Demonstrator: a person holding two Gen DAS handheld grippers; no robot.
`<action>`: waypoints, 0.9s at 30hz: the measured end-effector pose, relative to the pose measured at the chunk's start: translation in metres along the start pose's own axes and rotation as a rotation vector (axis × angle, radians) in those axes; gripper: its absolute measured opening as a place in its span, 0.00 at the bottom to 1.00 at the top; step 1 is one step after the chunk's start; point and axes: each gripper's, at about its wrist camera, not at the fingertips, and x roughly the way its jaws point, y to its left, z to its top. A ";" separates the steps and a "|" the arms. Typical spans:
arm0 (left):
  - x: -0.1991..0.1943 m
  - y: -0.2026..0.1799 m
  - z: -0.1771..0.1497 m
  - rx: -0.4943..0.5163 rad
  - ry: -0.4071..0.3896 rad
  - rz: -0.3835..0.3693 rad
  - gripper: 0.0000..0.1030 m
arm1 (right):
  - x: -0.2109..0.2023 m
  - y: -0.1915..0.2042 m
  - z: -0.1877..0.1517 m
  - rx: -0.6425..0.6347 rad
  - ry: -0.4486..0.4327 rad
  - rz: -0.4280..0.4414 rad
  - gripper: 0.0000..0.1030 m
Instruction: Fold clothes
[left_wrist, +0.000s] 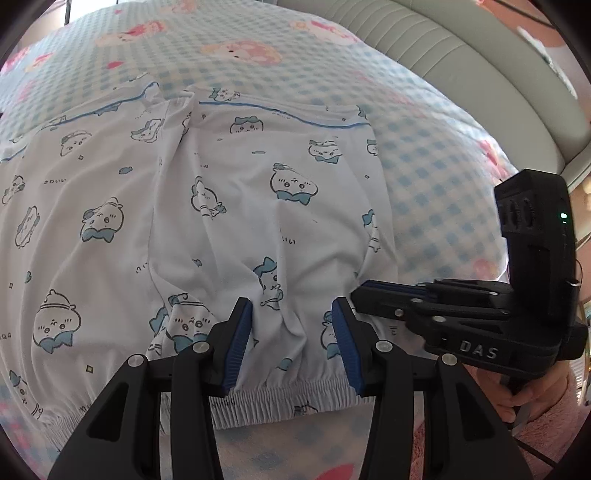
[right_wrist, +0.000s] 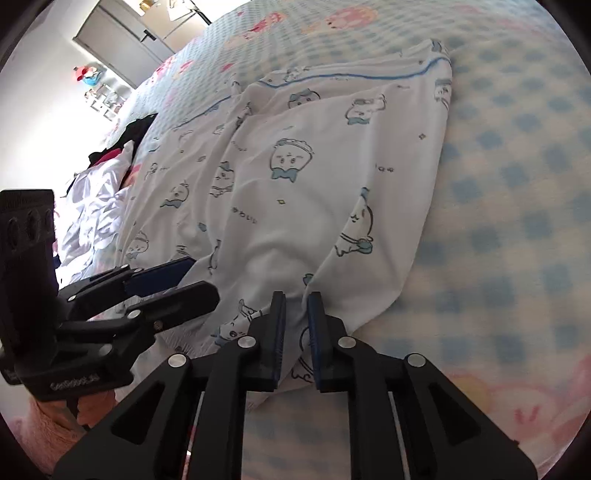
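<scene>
White pyjama shorts (left_wrist: 229, 206) with a blue cartoon print lie spread on the checked bed sheet (left_wrist: 436, 155), elastic waistband (left_wrist: 280, 402) nearest me and blue-piped hems at the far end. My left gripper (left_wrist: 291, 332) is open, its blue pads (left_wrist: 238, 343) straddling puckered cloth just above the waistband. My right gripper (left_wrist: 356, 293) comes in from the right at the shorts' side edge. In the right wrist view, the right gripper (right_wrist: 296, 325) is shut on a fold of the shorts (right_wrist: 295, 177) at their near corner. The left gripper (right_wrist: 205, 277) shows open at the left.
A padded headboard (left_wrist: 461, 55) curves along the bed's far right. A pile of other white and dark clothes (right_wrist: 99, 192) lies further along the bed, with a grey cabinet (right_wrist: 122, 40) behind. A hand in a pink fleece sleeve (left_wrist: 535, 398) holds the right gripper.
</scene>
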 end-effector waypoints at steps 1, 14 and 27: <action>0.002 -0.003 0.001 0.005 0.004 0.003 0.45 | 0.001 -0.002 -0.001 0.008 0.005 -0.006 0.11; 0.035 -0.007 -0.013 0.078 0.128 0.143 0.47 | -0.016 -0.028 -0.016 0.009 0.011 -0.175 0.02; 0.002 -0.027 -0.001 0.066 -0.001 0.000 0.51 | -0.041 -0.030 -0.010 0.037 -0.064 -0.103 0.13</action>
